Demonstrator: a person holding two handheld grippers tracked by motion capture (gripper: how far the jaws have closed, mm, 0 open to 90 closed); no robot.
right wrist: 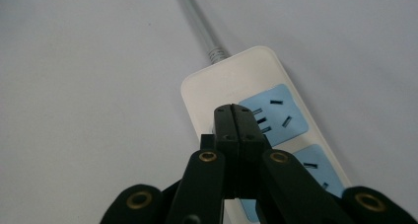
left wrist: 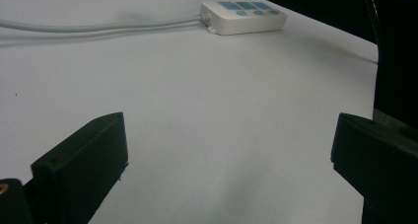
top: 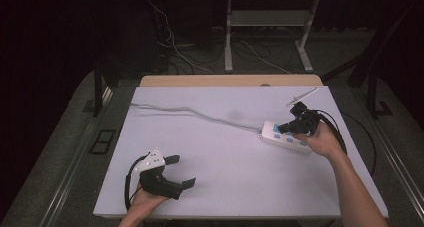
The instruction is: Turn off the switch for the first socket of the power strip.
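Strip (top: pixel 287 135): white power strip, right side of table (top: pixel 225 157), cord trailing left | right tool (right wrist: pixel 234 116): jaws closed, empty, tip over switch end | left tool (top: pixel 180 171): open, idle, near edge | step: probably pressing switch | next: push straight down.

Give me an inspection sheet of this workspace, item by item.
Surface: white table top, bare around the work.
Job's things: white power strip with blue sockets, lying flat near the right edge.
Clutter: nothing seen.
Grippers: right gripper shut, nothing between its jaws, tips over the strip's cord end by the first blue socket; contact cannot be told. Left gripper open, near the front left of the table, nothing between its jaws.
Cables: grey cord runs from the strip across the table to the far left; black cable trails from the right gripper.
Surroundings: dark room, grey floor, table legs and loose wires beyond.
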